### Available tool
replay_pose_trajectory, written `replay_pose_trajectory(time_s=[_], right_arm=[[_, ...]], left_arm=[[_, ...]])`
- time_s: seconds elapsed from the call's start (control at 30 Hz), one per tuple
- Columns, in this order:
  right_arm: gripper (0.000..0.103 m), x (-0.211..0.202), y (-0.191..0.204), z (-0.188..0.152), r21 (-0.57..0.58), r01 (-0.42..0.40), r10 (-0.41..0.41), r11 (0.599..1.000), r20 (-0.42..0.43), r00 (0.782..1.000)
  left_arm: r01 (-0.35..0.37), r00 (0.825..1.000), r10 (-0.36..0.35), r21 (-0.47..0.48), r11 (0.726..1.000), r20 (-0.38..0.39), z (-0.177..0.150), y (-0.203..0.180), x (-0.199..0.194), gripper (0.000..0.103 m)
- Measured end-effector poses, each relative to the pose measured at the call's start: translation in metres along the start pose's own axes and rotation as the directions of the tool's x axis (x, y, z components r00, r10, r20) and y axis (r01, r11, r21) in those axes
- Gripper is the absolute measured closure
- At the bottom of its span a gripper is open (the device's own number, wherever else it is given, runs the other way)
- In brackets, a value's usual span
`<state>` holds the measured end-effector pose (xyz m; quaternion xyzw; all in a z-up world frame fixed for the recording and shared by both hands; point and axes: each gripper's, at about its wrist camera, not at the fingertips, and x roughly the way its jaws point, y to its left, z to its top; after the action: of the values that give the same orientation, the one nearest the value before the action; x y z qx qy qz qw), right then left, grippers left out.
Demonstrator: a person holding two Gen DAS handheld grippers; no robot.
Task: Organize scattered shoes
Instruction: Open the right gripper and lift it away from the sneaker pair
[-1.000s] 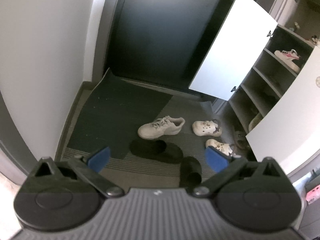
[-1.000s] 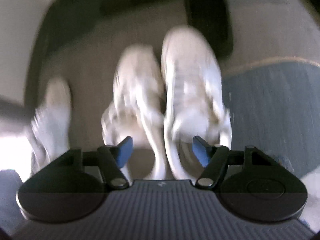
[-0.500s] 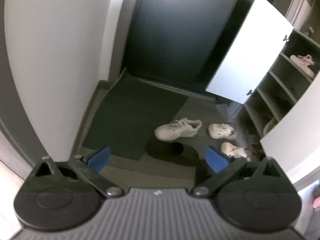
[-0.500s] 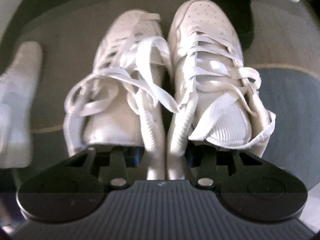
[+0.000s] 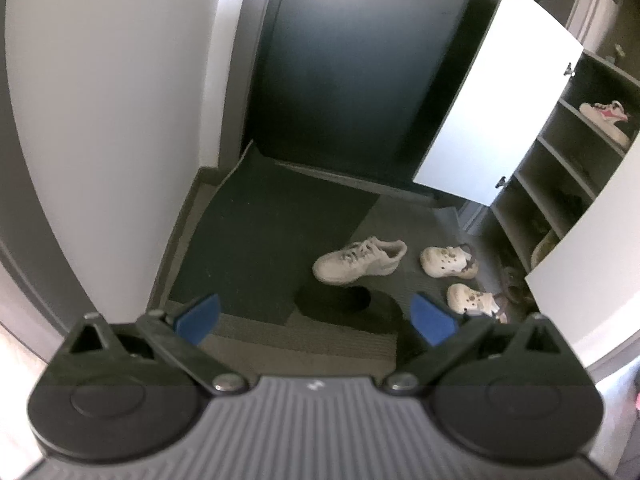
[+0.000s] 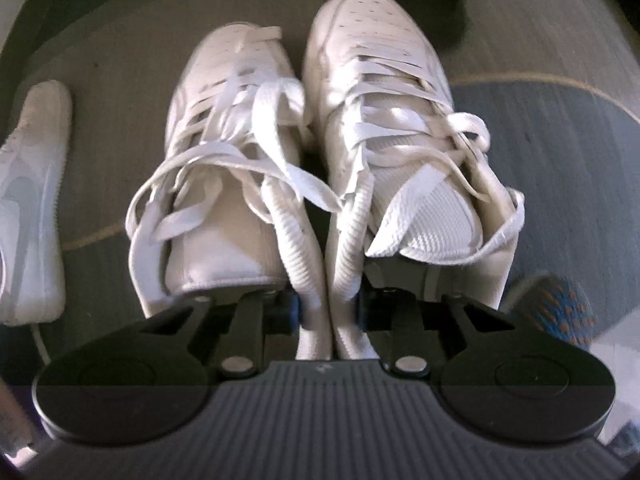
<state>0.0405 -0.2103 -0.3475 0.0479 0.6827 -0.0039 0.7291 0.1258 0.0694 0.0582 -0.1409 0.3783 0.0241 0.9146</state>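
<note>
Most of the task remains. The shoe cupboard (image 5: 568, 184) stands with its door (image 5: 496, 112) swung wide; one pink-trimmed sneaker (image 5: 606, 118) sits on an upper shelf, and the lower shelves hold only dim shapes that cannot be identified. On the floor mat (image 5: 256, 240) several shoes are loose: one white sneaker (image 5: 358, 260) lying alone, two cream clogs (image 5: 448, 262) set well apart from each other, and a dark slipper (image 5: 340, 302) just in front of the sneaker.

In the right wrist view a pair of white lace-up sneakers (image 6: 312, 168) stands side by side on the mat, inner collars touching. The right hand-held gripper (image 6: 329, 308) points down at them with one finger inside each shoe; its jaws are closing on the two adjoining collars, and the pads appear to press them together. Another white shoe (image 6: 34, 196) lies to the left.

The left hand-held gripper (image 5: 316, 316) is spread wide and holds nothing.

Judgement: one pair is being picked up; all floor shoes are still to be shelved.
</note>
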Motion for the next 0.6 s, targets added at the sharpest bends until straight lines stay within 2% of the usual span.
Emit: replay_pose_trajectory(time_s=[0.17,0.2,0.23,0.27,0.3,0.4,0.5,0.57,0.6], right_arm=[[0.062,-0.013,0.006,0.006,-0.073,0.034,-0.039,0.997,-0.058,0.998],[0.057,-0.017,0.007,0.007,-0.085,0.033,-0.039,0.996,-0.06,0.997],[0.045,-0.03,0.008,0.011,-0.12,0.031,-0.038,0.992,-0.057,0.998],[0.037,-0.044,0.009,0.016,-0.153,0.029,-0.038,0.988,-0.056,0.998],[0.034,-0.05,0.009,0.019,-0.165,0.028,-0.037,0.986,-0.054,0.998],[0.032,-0.1,0.003,0.039,-0.179,0.017,-0.012,0.984,0.026,1.0],[0.029,-0.141,-0.005,0.06,-0.15,0.007,0.012,0.989,0.124,0.992],[0.026,-0.191,-0.017,0.076,-0.092,-0.044,0.064,0.995,0.231,0.971],[0.025,-0.204,-0.015,0.082,-0.074,-0.063,0.081,0.995,0.264,0.961]], left_arm=[[-0.026,1.0,0.026,0.029,0.999,0.012,0.001,-0.003,0.0,0.0],[-0.029,1.0,0.029,0.044,0.999,0.005,0.001,-0.004,0.003,0.0],[-0.033,0.999,0.033,0.055,0.998,0.001,0.0,-0.006,0.005,0.0],[-0.035,0.999,0.035,0.062,0.997,-0.002,-0.001,-0.007,0.005,0.0],[-0.033,0.999,0.034,0.07,0.997,-0.007,-0.002,-0.008,0.006,0.0],[-0.014,0.999,0.017,0.11,0.994,-0.033,-0.007,-0.014,0.009,0.0],[0.014,0.999,-0.007,0.154,0.988,-0.043,-0.013,-0.02,0.006,0.0],[0.018,0.999,-0.012,0.17,0.985,-0.038,-0.016,-0.022,0.003,0.0],[0.021,0.999,-0.015,0.183,0.983,-0.035,-0.017,-0.024,0.002,0.0]])
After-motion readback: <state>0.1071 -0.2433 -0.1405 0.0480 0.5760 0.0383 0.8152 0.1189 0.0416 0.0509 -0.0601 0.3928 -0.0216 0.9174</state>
